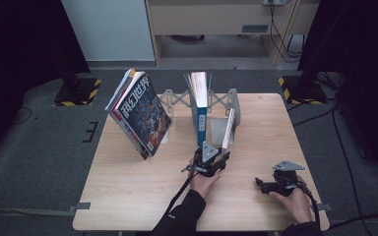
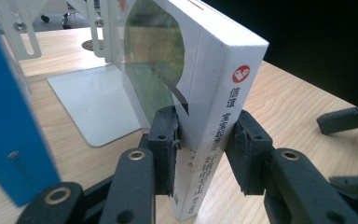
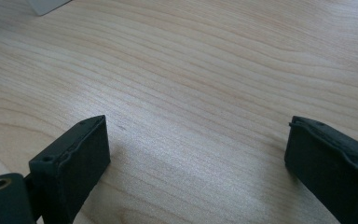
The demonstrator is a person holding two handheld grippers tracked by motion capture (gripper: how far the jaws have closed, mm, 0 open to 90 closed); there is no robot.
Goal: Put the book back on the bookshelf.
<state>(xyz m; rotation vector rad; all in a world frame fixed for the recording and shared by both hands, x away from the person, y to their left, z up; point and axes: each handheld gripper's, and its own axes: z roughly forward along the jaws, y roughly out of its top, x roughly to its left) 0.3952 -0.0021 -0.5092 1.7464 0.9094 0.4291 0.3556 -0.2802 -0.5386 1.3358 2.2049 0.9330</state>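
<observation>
I have my left gripper (image 2: 200,154) set around the spine of the white book (image 2: 214,93), low down near its foot, and the two pads look pressed to either side of it (the left pad sits flush on the cover; on the right one I can't quite rule out a sliver of gap). The book stands tilted on the bench (image 1: 128,187), its top leaning back against the right plate of the metal expanding bookend rack (image 1: 174,101), just right of the blue book (image 1: 200,105) that stands upright in the middle slot. A science-fiction magazine (image 1: 140,115) leans against the rack's left end, well apart from my work. My right gripper (image 1: 270,186) rests low near the bench's right front corner with its jaws spread wide and nothing between them; in its own view I see bare wood under the pads (image 3: 74,158). I judge the step in hand to be seating the white book in the rack, or else drawing it out; from this moment alone I can't tell which. If it is seating, the next move calls for tipping the book upright and sliding its foot onto the grey base plate (image 2: 98,102) before I let go, keeping it clear of the blue book beside it. If I loosen too early it may slide flat onto the bench.
</observation>
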